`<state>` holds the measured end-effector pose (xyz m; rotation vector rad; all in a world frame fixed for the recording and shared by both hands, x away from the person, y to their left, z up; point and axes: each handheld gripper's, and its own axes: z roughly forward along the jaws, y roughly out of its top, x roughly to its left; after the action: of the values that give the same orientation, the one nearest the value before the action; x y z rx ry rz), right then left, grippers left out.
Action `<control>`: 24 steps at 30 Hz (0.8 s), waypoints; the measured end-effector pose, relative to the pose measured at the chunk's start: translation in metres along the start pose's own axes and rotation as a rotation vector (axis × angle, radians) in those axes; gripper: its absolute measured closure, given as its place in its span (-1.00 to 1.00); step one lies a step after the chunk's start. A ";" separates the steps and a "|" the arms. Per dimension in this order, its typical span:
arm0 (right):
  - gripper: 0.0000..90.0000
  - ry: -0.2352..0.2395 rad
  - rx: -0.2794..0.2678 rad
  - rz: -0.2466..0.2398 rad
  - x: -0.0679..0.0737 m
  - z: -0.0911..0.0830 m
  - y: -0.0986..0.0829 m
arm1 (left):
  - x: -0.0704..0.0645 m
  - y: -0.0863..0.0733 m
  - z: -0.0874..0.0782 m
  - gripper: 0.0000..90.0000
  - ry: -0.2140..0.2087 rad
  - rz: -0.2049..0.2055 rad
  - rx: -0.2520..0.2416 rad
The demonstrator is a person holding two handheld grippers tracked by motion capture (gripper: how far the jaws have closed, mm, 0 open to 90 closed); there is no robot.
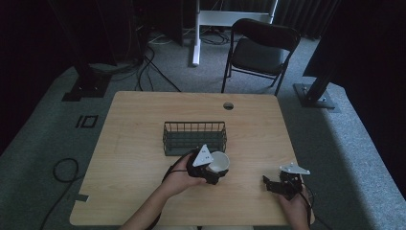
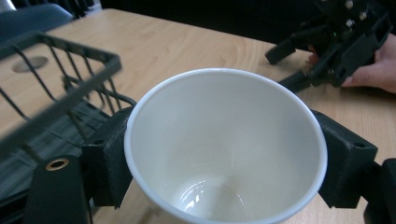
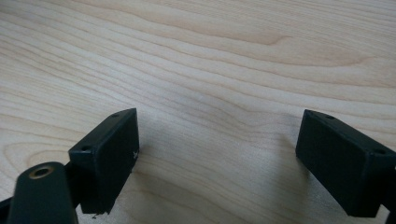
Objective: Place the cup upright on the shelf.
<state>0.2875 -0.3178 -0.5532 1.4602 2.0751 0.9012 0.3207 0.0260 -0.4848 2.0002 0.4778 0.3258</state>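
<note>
A white cup (image 1: 219, 162) (image 2: 224, 144), empty inside, sits between the two black jaws of my left gripper (image 1: 213, 168) (image 2: 224, 158), which is shut on its sides. The cup is held just in front of a dark wire basket (image 1: 194, 137) (image 2: 51, 88) at the middle of the wooden table (image 1: 134, 143). My right gripper (image 1: 273, 184) (image 3: 233, 158) rests low over bare wood near the table's front right, open, with nothing between its jaws. It also appears far off in the left gripper view, the right gripper (image 2: 299, 63) held by a hand.
A round cable hole (image 1: 228, 106) lies at the table's far edge. A black folding chair (image 1: 261, 50) stands beyond the table. Cables (image 1: 64, 170) run on the grey floor to the left.
</note>
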 end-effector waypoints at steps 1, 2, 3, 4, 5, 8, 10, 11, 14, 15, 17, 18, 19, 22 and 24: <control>-0.71 0.000 0.000 0.000 0.000 0.000 0.000 | 0.001 0.003 -0.002 -0.55 0.006 0.000 -0.008; -0.71 0.000 0.000 0.001 0.000 0.000 0.000 | 0.002 0.005 -0.004 -0.55 0.010 0.003 -0.011; -0.71 0.000 -0.001 0.002 0.000 0.000 0.000 | 0.002 0.008 -0.005 -0.55 0.011 0.004 -0.014; -0.71 0.000 -0.001 0.000 0.000 0.000 0.000 | 0.003 0.011 -0.007 -0.54 0.015 -0.002 -0.022; -0.71 0.000 0.000 0.000 0.000 0.000 0.000 | 0.004 0.013 -0.009 -0.54 0.017 -0.001 -0.021; -0.71 -0.001 -0.002 -0.002 0.000 0.000 0.000 | 0.006 0.021 -0.013 -0.55 0.034 0.001 -0.030; -0.71 0.000 0.000 0.001 0.000 0.000 0.000 | 0.007 0.025 -0.016 -0.55 0.041 0.000 -0.034; -0.71 0.000 0.000 0.000 0.000 0.000 0.000 | 0.008 0.027 -0.017 -0.55 0.045 0.000 -0.036; -0.71 -0.001 -0.002 -0.002 0.000 0.000 0.000 | 0.010 0.033 -0.020 -0.55 0.054 0.002 -0.042; -0.71 0.000 -0.001 0.000 0.000 0.000 0.000 | 0.010 0.035 -0.021 -0.55 0.060 0.001 -0.044; -0.71 0.000 -0.001 0.000 0.000 0.000 0.000 | 0.012 0.039 -0.024 -0.55 0.074 0.006 -0.049; -0.71 0.000 -0.001 -0.001 0.000 0.000 0.000 | 0.013 0.041 -0.025 -0.54 0.079 0.008 -0.050; -0.71 0.000 -0.001 -0.001 0.000 0.000 0.000 | 0.014 0.043 -0.026 -0.55 0.085 0.004 -0.059; -0.71 0.000 0.000 -0.001 0.000 0.000 0.000 | 0.019 0.050 -0.031 -0.55 0.111 -0.008 -0.081; -0.71 0.000 -0.001 -0.001 0.000 0.000 0.000 | 0.022 0.055 -0.034 -0.54 0.135 -0.014 -0.094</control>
<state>0.2876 -0.3178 -0.5533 1.4589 2.0740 0.9018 0.3364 0.0408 -0.4199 1.8902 0.5507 0.4685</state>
